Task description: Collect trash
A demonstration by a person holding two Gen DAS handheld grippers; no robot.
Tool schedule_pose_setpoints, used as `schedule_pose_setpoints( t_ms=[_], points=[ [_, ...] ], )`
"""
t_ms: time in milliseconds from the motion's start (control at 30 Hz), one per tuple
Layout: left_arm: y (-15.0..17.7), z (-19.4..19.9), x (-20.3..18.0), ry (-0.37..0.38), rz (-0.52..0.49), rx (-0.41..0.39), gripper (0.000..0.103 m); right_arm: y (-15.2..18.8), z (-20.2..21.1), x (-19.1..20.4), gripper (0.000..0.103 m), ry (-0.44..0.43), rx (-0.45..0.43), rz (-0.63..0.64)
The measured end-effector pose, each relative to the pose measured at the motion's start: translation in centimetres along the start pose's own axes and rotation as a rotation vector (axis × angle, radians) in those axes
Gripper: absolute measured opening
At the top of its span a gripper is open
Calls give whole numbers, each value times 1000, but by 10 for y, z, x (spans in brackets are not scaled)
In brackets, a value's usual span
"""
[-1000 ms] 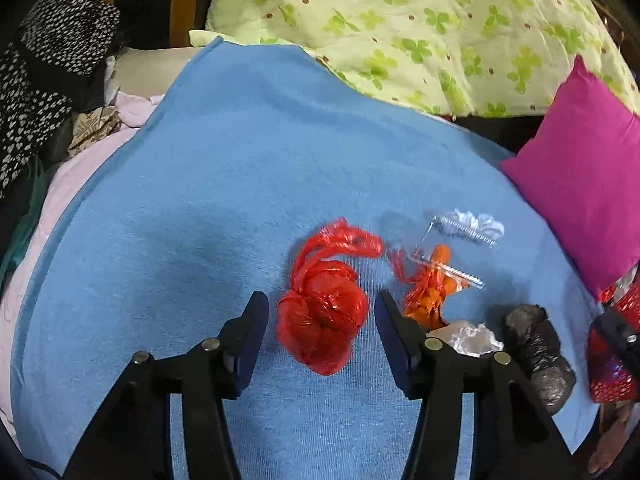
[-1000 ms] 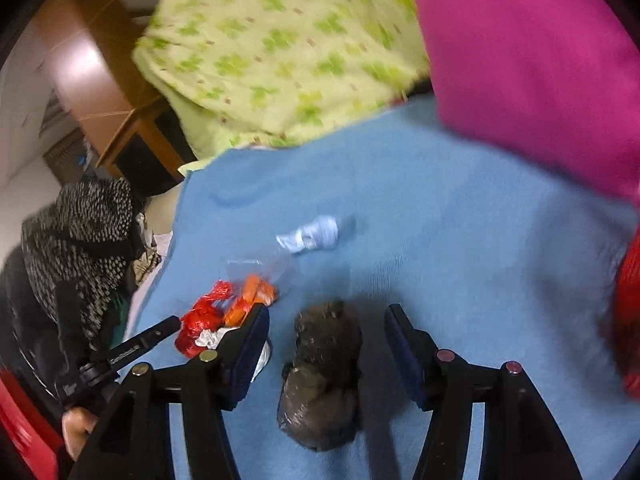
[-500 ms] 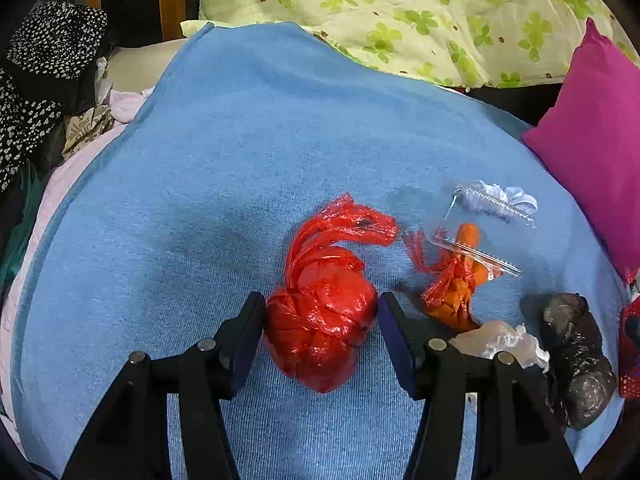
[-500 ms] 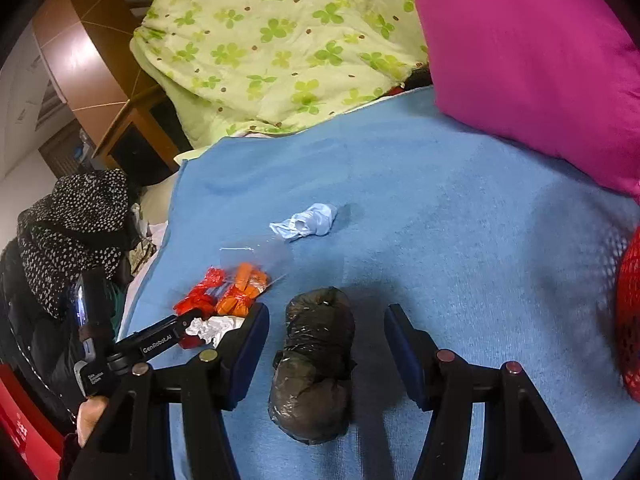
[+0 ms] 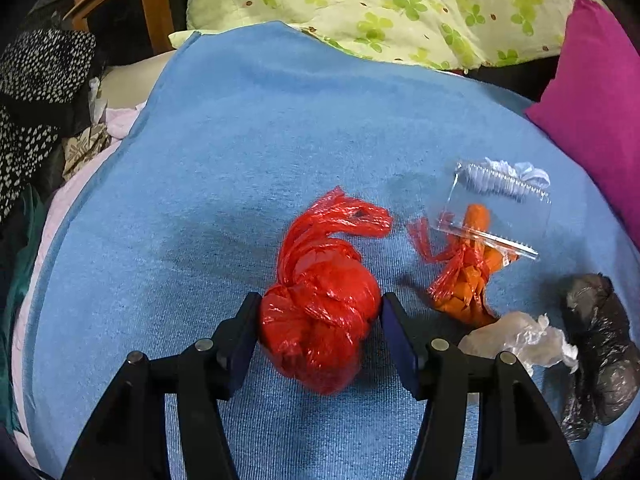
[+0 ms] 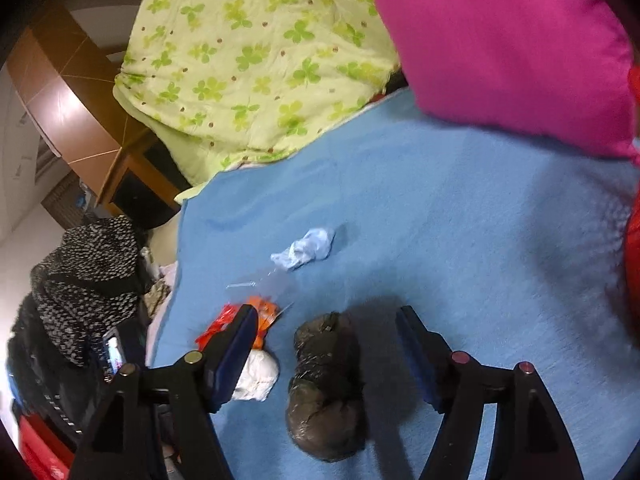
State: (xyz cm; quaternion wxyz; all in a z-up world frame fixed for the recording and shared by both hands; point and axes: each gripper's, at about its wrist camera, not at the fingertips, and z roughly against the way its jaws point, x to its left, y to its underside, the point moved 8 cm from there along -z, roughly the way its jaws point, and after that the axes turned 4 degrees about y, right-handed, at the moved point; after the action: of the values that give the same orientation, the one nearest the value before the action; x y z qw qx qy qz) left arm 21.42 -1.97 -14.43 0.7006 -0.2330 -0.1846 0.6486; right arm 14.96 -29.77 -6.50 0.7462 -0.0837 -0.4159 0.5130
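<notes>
We have brought our left gripper (image 5: 320,320) down lower and closer, so the red bag (image 5: 320,312) that lay out in front of it a moment ago now sits right between its two fingers, on the blue blanket (image 5: 260,140) of the bed. The fingers stand just at the bag's two sides; we do not see them squashing it yet, so we think it is not grabbed, only framed. Our right gripper (image 6: 326,360) is over the black bag (image 6: 324,392), and its jaws are opening wider than they were, with the black bag lying between them and not touched by either finger. That wider gap should give more room to come down around the lumpy bag. The other trash has stayed where it was: the orange bag (image 5: 464,280) with the clear plastic box (image 5: 500,216) on top of it, the crumpled white tissue (image 5: 520,340) between the orange bag and the black bag, and the pale blue wad (image 6: 308,248) farther up the blanket. The pink pillow (image 6: 500,40) and the green clover quilt (image 6: 256,60) sit at the far end. So nothing is picked up yet, but both hands look ready to squeeze, one on red and one on black
</notes>
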Motion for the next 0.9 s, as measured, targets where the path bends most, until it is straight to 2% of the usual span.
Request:
schedule_pose_setpoints(
  t_ms=[400,900],
  points=[
    [6,-9,-5,3,-4,27,61,6,-7,1,74,-4,42,25],
    [2,-13,-3,12,0,17,59,9,-8,-2,74,9,65,32]
  ],
)
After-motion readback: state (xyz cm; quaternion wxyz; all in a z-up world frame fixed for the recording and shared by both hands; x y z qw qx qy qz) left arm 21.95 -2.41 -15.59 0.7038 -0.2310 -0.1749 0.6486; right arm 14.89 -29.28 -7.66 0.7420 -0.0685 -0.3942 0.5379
